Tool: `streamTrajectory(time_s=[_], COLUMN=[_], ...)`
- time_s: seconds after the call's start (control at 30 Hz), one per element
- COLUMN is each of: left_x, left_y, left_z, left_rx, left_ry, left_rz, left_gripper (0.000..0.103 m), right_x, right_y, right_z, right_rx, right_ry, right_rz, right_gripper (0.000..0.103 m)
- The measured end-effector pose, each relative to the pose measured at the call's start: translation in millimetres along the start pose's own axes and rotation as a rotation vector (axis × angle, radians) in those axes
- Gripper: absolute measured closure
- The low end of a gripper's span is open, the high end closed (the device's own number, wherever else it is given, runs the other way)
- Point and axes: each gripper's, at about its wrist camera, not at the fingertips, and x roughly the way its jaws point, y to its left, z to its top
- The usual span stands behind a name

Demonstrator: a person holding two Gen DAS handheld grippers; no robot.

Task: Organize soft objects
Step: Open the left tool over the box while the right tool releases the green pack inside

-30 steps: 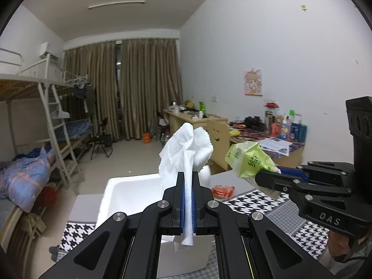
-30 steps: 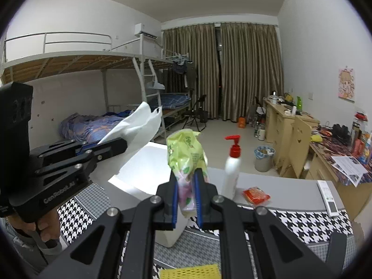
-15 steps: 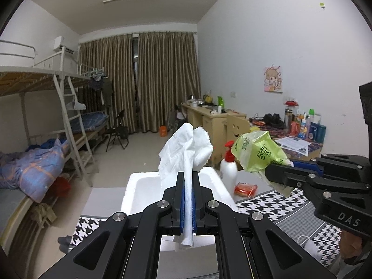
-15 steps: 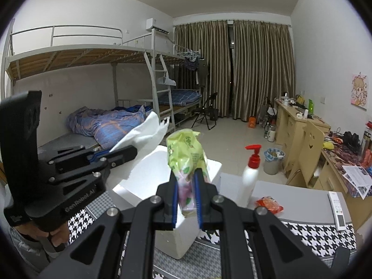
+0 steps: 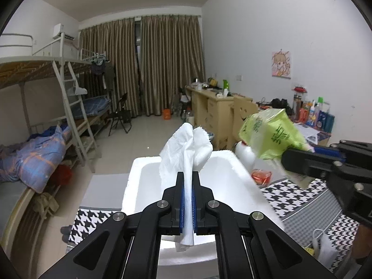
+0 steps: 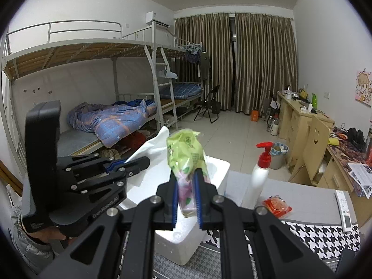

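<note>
- Over the last second both grippers have swung toward the white foam box point(image 5: 162, 176), which now fills more of the left wrist view; a second ago it sat lower and further off.
- The left gripper point(image 5: 188, 200) stays clenched on a white tissue point(image 5: 186, 144), which stands above the fingers and hangs a little below them, right over the box's open top.
- The right gripper point(image 6: 187, 200) stays clamped on a green plastic packet point(image 6: 186, 148), held in the air just beside the tissue, over the box's right edge.
- Neither soft item has been let go: my reading is that both are being carried to the box and the drop is the next step.
- On the table, past the box's far right corner, stand a pump bottle point(image 6: 258, 179) and a red packet point(image 6: 276, 205), untouched; a remote point(image 6: 344, 210) lies near the right edge.
</note>
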Motion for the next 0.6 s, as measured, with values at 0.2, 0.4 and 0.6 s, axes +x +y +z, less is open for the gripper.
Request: streamTrajectory(time_s=[0.2, 0.4, 0.6], left_x=[2.6, -5.1, -14.7], left_y=[6.4, 17.9, 29.1], left_z=[-5.3, -4.4, -2.5], left_rx=[0.014, -0.001, -0.033], left_ry=[0.009, -0.023, -0.051], left_rz=[0.032, 0.069, 0.097], left_gripper=[0.035, 0.024, 0.013], right_x=[4.7, 10.9, 16.1], right_y=[1.8, 5.5, 7.4], right_z=[3.7, 5.2, 9.0], right_rx=[-0.002, -0.007, -0.013], right_ry=[0.012, 0.027, 0.039], right_rz=[-0.002, 0.005, 0.017], right_gripper=[0.087, 0.087, 0.087])
